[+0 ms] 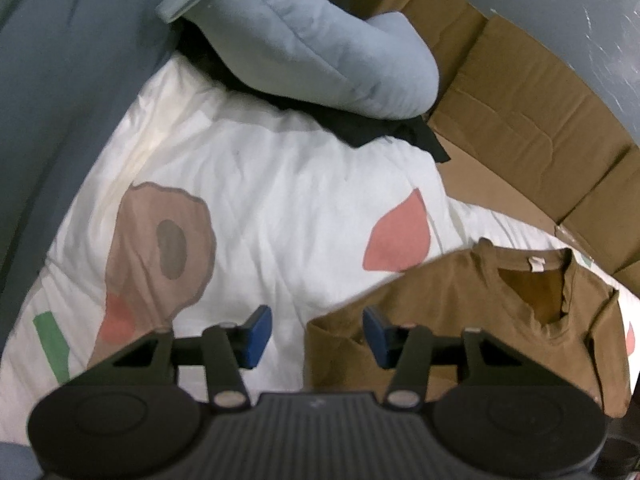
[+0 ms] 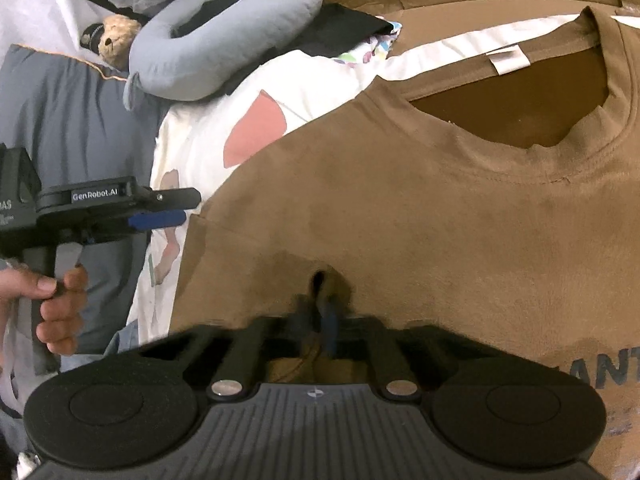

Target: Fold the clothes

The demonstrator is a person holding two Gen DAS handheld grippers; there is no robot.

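A brown T-shirt (image 1: 460, 300) lies front side up on the white patterned bedsheet (image 1: 280, 180), collar and white label toward the far side. My left gripper (image 1: 316, 336) stands open at the shirt's left edge, one blue pad over the sheet and the other over the brown cloth. In the right wrist view the T-shirt (image 2: 400, 220) fills the frame. My right gripper (image 2: 320, 296) is shut on a pinched fold of it near the chest. The left gripper (image 2: 168, 216) shows at the left, held by a hand (image 2: 60, 300).
A grey U-shaped pillow (image 1: 300, 40) rests on a black garment (image 1: 380, 128) at the far end of the sheet. Flattened cardboard (image 1: 520, 120) lines the right side. A grey-blue cushion (image 1: 60, 100) borders the left. A small teddy bear (image 2: 116, 38) sits behind the pillow.
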